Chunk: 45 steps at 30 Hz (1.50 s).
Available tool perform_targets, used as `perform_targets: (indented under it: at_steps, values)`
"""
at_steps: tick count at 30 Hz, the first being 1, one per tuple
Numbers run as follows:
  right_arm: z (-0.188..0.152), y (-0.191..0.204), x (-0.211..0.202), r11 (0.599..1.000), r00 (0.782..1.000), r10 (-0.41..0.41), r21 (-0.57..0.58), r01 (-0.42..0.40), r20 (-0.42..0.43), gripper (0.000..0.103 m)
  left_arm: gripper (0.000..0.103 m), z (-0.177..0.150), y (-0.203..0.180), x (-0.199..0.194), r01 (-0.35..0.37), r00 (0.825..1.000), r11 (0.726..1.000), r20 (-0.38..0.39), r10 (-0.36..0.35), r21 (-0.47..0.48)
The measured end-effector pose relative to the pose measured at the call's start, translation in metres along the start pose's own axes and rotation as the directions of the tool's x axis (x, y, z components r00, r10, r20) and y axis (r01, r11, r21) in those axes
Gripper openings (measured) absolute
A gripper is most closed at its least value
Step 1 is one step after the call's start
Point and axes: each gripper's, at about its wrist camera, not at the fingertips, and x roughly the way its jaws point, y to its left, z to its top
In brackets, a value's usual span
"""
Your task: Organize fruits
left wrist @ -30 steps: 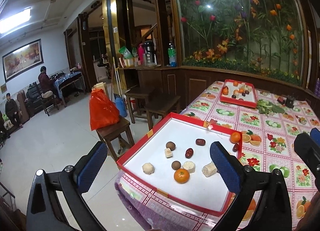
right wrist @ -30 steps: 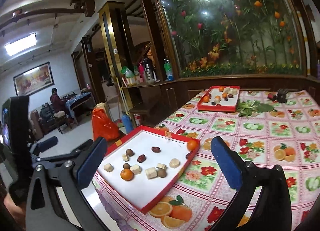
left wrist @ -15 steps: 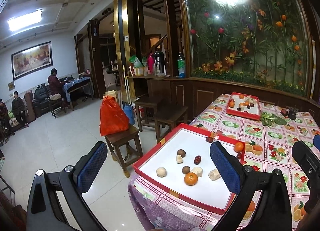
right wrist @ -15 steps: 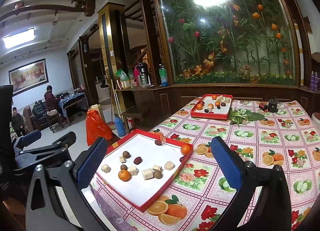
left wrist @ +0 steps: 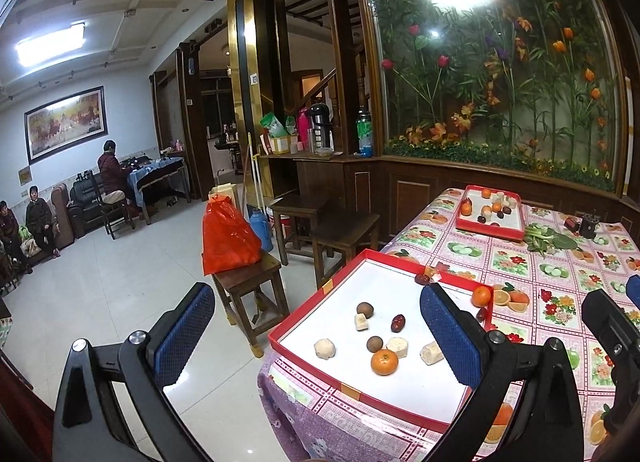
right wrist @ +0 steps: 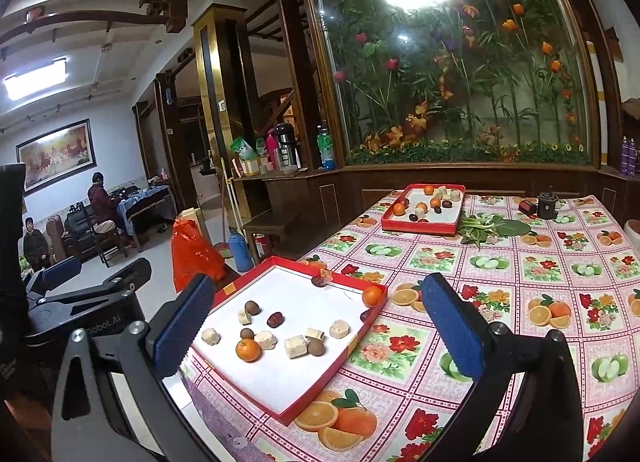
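A red tray with a white floor (left wrist: 352, 390) sits at the table's near left corner. It holds an orange (left wrist: 384, 362), two brown round fruits (left wrist: 365, 309), a red date (left wrist: 398, 322) and several pale banana pieces (left wrist: 324, 348). A second orange (left wrist: 481, 296) rests at its far corner. My left gripper (left wrist: 316, 296) hovers open and empty before this tray. In the right wrist view the same tray (right wrist: 320, 394) lies low and left, and my right gripper (right wrist: 318, 286) is open and empty above it. A far red tray (right wrist: 420, 225) holds more fruit.
Leafy greens (right wrist: 488, 227) and a small black device (right wrist: 546, 203) lie beside the far tray on the fruit-print tablecloth. Left of the table's edge stand wooden stools (left wrist: 248, 282), one bearing an orange-red bag (left wrist: 228, 238). People sit far off at the left.
Both views have drawn back and tilted up, so the near tray appears smaller and lower. Both grippers stay open, and the fruits have not moved.
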Motion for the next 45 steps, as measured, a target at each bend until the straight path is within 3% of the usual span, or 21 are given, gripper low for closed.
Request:
perform_targets:
  at_steps: [45]
  values:
    - [-0.0045, 0.0009, 0.0089, 1.0, 1.0, 0.007, 0.0, -0.007, -0.014, 0.103, 0.103, -0.0026, -0.0002, 0.0051, 0.002, 1.0, 1.0, -0.012, -0.002, 0.0]
